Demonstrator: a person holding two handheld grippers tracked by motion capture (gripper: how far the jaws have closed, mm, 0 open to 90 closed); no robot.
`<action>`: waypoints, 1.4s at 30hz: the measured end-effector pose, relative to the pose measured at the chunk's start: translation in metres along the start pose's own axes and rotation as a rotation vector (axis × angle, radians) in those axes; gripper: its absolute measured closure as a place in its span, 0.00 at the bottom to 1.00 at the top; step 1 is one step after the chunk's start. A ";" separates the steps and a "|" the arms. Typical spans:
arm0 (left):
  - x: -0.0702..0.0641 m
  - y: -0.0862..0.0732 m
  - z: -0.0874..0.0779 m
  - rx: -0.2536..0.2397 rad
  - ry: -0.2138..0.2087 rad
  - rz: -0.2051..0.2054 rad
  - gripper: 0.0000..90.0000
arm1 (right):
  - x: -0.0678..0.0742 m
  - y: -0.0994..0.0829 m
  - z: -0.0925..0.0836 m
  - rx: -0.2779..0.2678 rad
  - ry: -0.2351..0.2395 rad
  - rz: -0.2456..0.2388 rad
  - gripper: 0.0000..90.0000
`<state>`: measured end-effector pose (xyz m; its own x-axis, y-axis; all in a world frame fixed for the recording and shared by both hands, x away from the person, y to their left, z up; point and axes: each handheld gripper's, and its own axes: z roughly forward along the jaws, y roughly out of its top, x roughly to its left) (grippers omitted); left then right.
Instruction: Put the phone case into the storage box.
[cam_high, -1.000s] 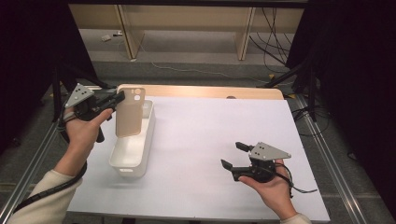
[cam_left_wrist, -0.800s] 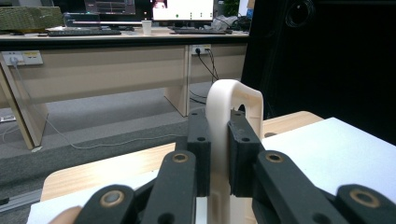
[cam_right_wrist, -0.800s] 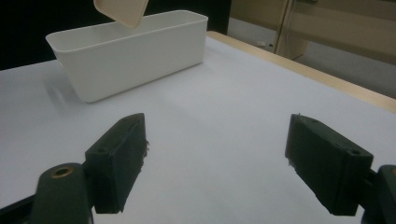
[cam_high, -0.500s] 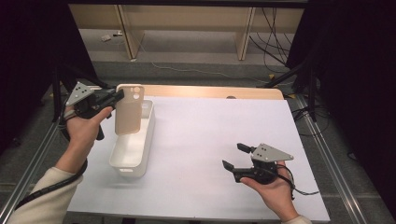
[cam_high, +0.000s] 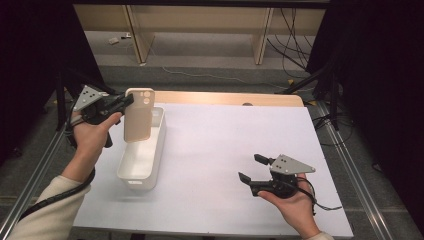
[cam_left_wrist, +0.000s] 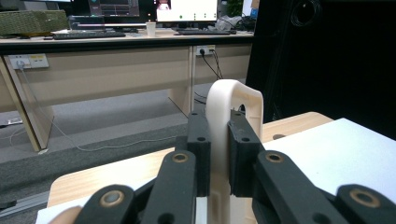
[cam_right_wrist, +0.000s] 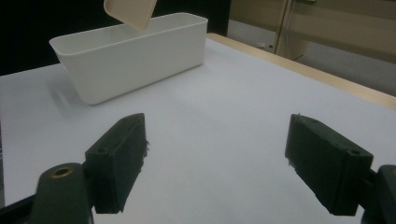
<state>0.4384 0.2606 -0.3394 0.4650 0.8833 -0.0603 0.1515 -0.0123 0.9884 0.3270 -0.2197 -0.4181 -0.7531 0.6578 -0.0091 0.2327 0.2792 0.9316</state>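
I count two grippers: my left gripper (cam_high: 126, 101) and my right gripper (cam_high: 251, 167), one in each of my two hands. There is one beige phone case (cam_high: 138, 115) and one white rectangular bin (cam_high: 131, 172). One white sheet (cam_high: 225, 150) covers one wooden table (cam_high: 225, 98). Beyond the table, in the left gripper view, I count one paper cup (cam_left_wrist: 150, 29) on one desk (cam_left_wrist: 116, 39).

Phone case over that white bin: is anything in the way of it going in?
Nothing visible. The left gripper holds the case upright above the bin, whose visible inside looks bare. The right gripper sits open, well off to the side.
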 end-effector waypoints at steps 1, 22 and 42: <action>0.000 0.000 0.001 0.001 0.002 0.000 0.90 | 0.000 -0.001 0.001 -0.012 -0.009 0.004 0.24; 0.004 0.000 0.012 0.005 0.010 0.009 0.90 | 0.001 -0.001 -0.002 -0.002 0.005 0.015 0.24; 0.006 -0.002 0.023 0.012 0.011 0.019 0.90 | 0.002 -0.002 -0.004 0.004 -0.003 0.014 0.24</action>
<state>0.4611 0.2546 -0.3445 0.4585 0.8878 -0.0401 0.1530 -0.0345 0.9876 0.3225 -0.2223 -0.4188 -0.7481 0.6635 0.0026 0.2452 0.2729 0.9303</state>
